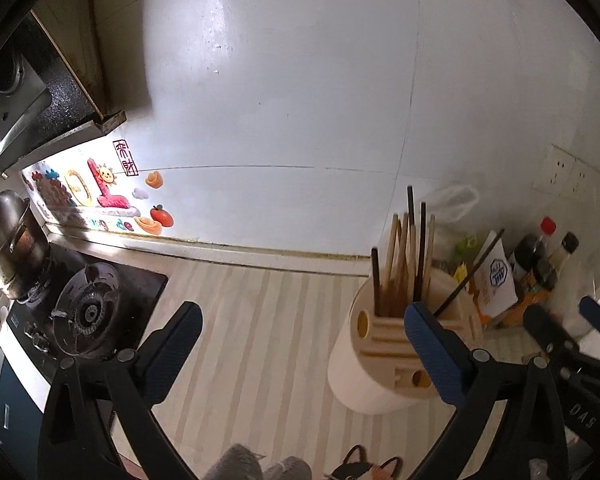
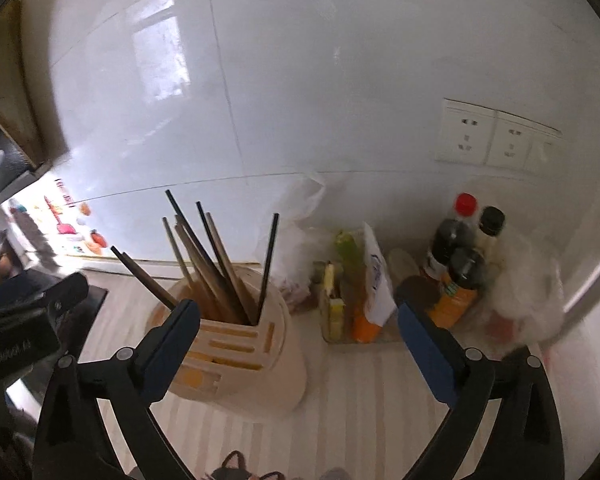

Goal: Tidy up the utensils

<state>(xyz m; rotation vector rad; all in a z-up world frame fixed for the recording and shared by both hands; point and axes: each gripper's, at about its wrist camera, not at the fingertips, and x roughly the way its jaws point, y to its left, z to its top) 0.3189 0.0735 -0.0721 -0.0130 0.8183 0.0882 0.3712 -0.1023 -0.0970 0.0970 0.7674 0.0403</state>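
Left wrist view: the left gripper gapes wide, empty, over bare striped counter; the cream utensil holder, chopsticks upright inside, stands right.

Right wrist view: the right gripper, wide and empty, frames the holder's right side; bottles crowd the far-right corner.

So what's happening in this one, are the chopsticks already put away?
It looks so. The chopsticks stand in the cream utensil holder on the striped counter, beside the stove. Both the left gripper and the right gripper are open and empty, with nothing between their jaws.
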